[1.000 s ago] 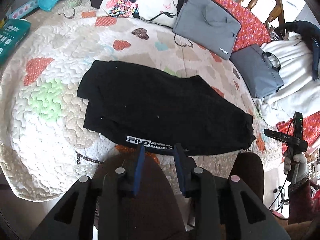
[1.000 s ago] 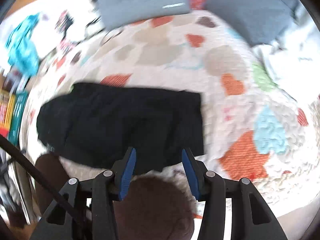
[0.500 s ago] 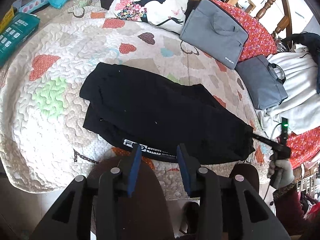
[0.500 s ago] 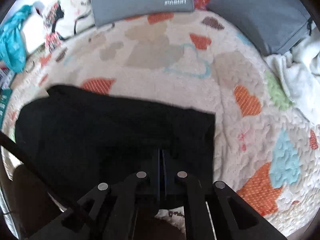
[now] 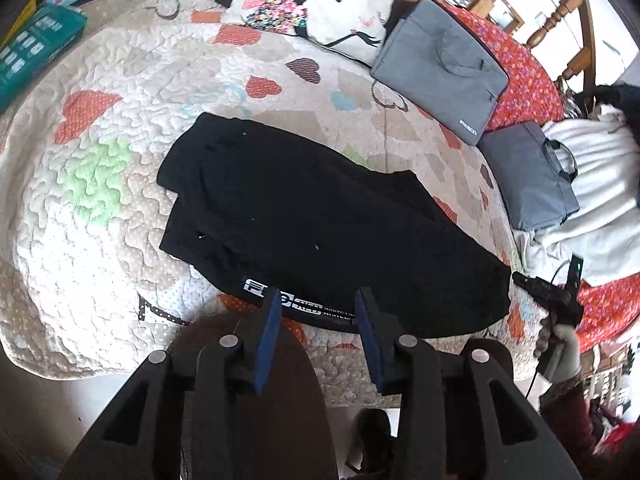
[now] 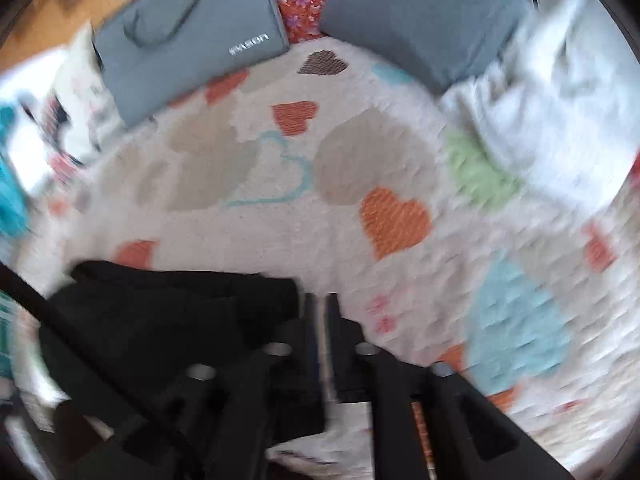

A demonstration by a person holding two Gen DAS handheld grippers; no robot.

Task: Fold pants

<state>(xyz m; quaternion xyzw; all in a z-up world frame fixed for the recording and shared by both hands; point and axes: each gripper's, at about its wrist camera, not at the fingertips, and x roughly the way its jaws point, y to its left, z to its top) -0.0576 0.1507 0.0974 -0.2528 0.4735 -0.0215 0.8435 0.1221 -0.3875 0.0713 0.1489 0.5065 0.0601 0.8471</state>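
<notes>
Black pants (image 5: 312, 216) lie folded lengthwise across the heart-patterned quilt (image 5: 100, 216), with the waistband's white lettering at the near edge. My left gripper (image 5: 318, 300) is open, just above that waistband, holding nothing. My right gripper (image 6: 322, 304) is shut on the right end of the pants (image 6: 180, 312); the view is blurred. In the left wrist view the right gripper (image 5: 520, 280) shows at the pants' right end.
Two grey laptop bags (image 5: 440, 68) (image 5: 528, 176) lie at the far right of the bed. A printed pillow (image 5: 320, 0) lies at the back, white cloth (image 5: 592, 184) at the right, a teal box (image 5: 32, 52) at the left.
My right gripper came down on the right end of the pants and shut on it, then began pulling it. My left gripper moved slightly back and stayed open.
</notes>
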